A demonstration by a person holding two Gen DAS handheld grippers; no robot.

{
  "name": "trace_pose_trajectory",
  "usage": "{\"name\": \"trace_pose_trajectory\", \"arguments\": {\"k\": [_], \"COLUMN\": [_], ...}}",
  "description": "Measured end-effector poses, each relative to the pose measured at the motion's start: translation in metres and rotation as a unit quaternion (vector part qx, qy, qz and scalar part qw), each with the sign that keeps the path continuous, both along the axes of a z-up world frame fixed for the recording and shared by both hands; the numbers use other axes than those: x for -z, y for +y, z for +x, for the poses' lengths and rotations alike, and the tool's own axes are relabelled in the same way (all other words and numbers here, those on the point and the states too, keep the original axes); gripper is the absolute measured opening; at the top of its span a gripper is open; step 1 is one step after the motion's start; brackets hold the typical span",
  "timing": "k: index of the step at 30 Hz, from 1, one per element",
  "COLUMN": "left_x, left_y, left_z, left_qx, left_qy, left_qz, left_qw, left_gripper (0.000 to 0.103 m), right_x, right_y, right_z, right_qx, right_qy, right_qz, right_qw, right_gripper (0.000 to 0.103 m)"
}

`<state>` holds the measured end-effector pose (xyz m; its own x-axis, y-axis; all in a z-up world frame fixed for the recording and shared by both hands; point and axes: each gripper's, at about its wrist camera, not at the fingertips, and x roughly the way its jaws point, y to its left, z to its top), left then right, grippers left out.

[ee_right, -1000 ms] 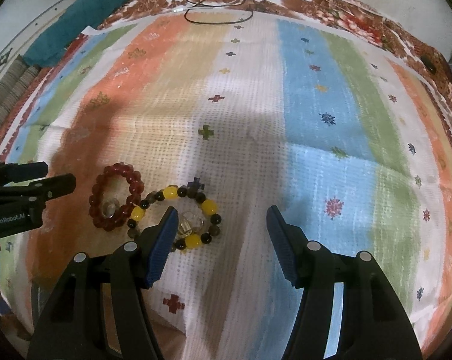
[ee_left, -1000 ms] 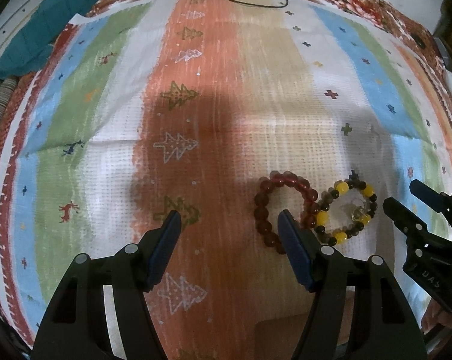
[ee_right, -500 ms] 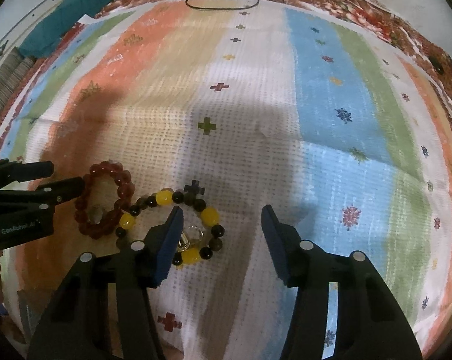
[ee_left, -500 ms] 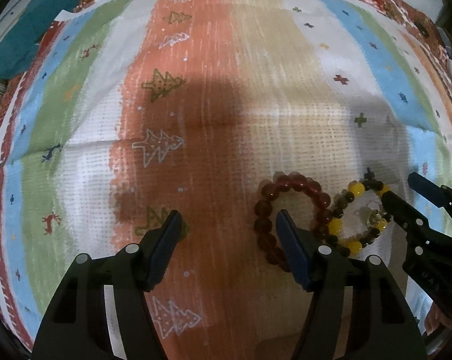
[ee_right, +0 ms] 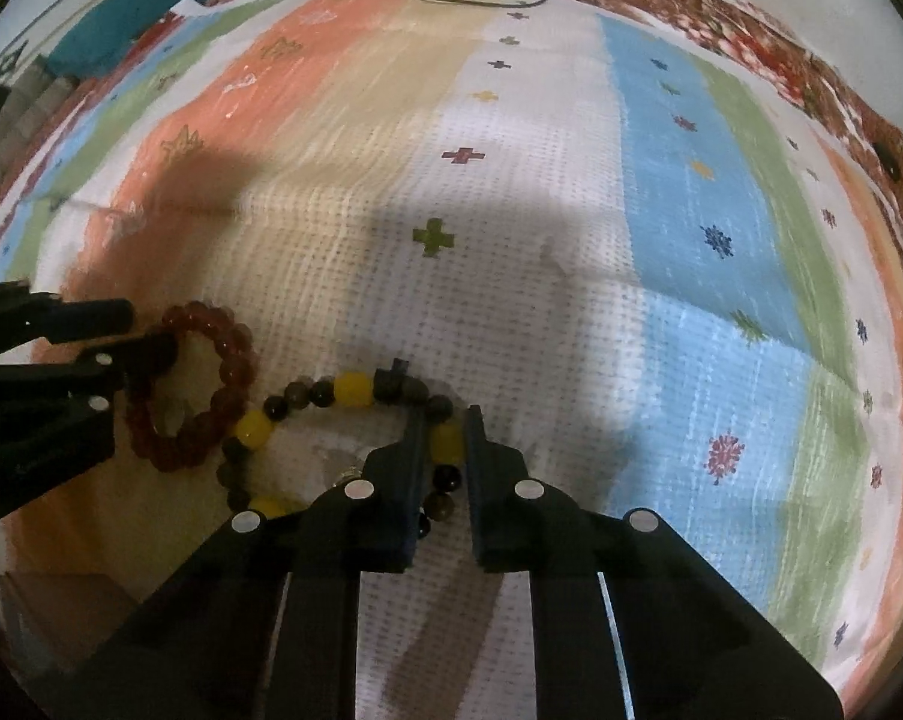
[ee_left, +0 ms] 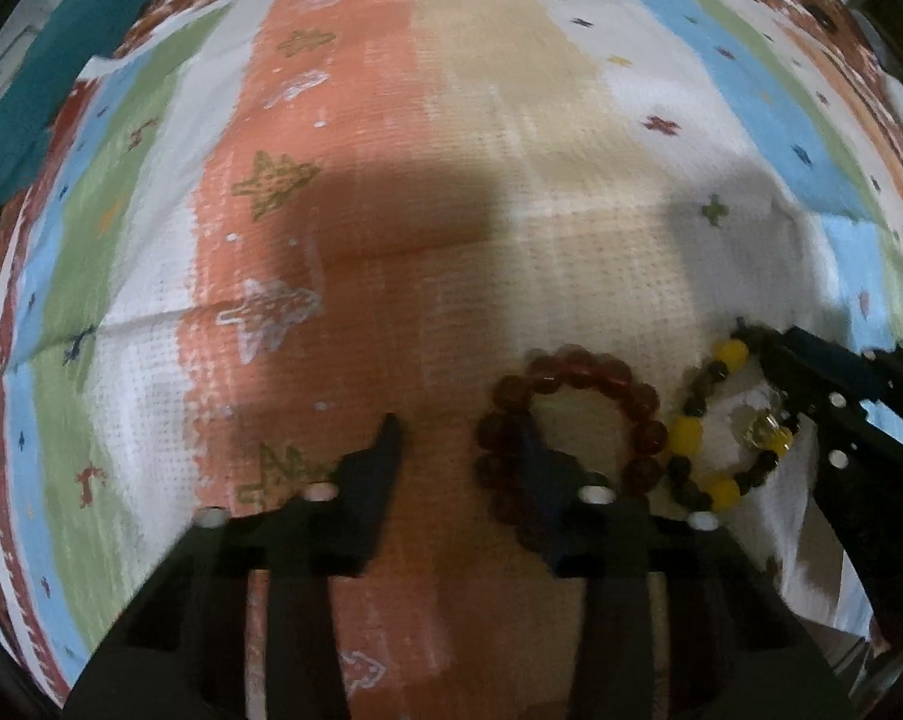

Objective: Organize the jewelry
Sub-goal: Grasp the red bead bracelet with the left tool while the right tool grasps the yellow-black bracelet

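No lettering, brand, label or number can be read in either wrist view. The striped cloth [ee_left: 355, 138] carries only woven figures: tree shapes on its orange band, small crosses on the pale and blue bands, and star-like motifs at the right. The dark body of the left gripper [ee_right: 151, 339], seen at the near left of the right wrist view, shows no legible marking.
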<state>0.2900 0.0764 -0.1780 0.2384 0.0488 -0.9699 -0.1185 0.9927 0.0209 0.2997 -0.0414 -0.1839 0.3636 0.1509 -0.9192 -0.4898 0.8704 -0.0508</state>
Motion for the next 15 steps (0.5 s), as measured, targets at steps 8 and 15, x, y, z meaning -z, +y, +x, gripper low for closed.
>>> {"name": "trace_pose_trajectory", "arguments": {"k": [8, 15], "left_x": [-0.008, -0.029], "left_y": [-0.009, -0.014], "left_z": [0.0, -0.008], "left_qx": [0.0, -0.007], "left_qy": [-0.012, -0.024], "left_qz": [0.007, -0.004], "left_qw": [0.9999, 0.9997], "left_gripper": [0.013, 0.013], "right_x": [-0.004, -0.015], "right_y": [-0.005, -0.002], "right_z": [-0.002, -0.007], "right_qx": [-0.001, -0.007], "right_qy": [0.006, 0.0], "right_qz": [0.012, 0.012], "right_qw": [1.0, 1.0], "right_gripper": [0.012, 0.012]}}
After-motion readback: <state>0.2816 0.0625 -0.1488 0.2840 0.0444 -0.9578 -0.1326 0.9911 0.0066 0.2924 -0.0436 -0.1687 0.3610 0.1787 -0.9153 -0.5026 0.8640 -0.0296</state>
